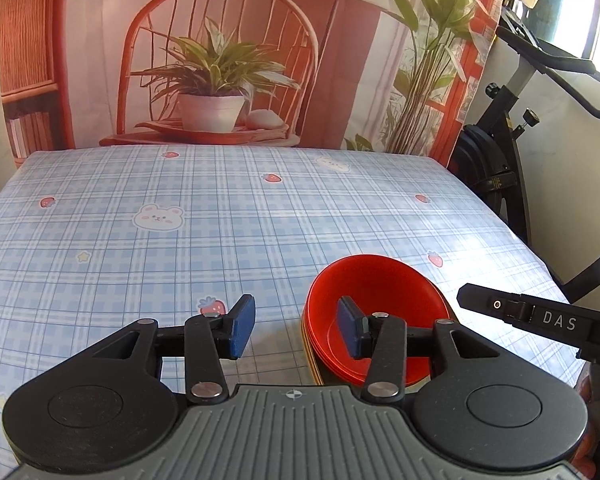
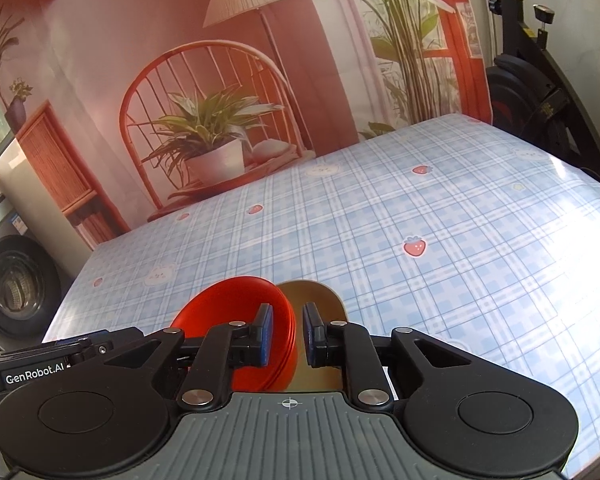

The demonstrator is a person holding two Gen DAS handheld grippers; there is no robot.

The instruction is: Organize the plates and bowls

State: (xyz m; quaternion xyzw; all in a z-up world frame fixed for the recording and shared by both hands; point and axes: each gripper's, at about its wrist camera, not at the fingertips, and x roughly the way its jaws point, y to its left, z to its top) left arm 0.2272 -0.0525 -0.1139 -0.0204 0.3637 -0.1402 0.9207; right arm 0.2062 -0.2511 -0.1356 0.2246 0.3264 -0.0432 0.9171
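A stack of red bowls (image 1: 380, 304) sits on a yellow plate (image 1: 314, 364) near the table's front edge. My left gripper (image 1: 296, 330) is open; its right pad hangs over the top bowl's inside, its left pad is outside the rim. In the right wrist view the red bowls (image 2: 236, 312) and the yellow plate (image 2: 320, 300) lie just ahead. My right gripper (image 2: 287, 334) is narrowly open, its fingers straddling the right rim of the bowl stack without a visible grip. The right gripper's body shows in the left wrist view (image 1: 540, 316).
The table (image 1: 220, 216) carries a blue plaid cloth with bears and strawberries. A printed backdrop of a chair and plants hangs behind it. An exercise bike (image 1: 508, 152) stands to the right, a washing machine (image 2: 8, 280) to the left.
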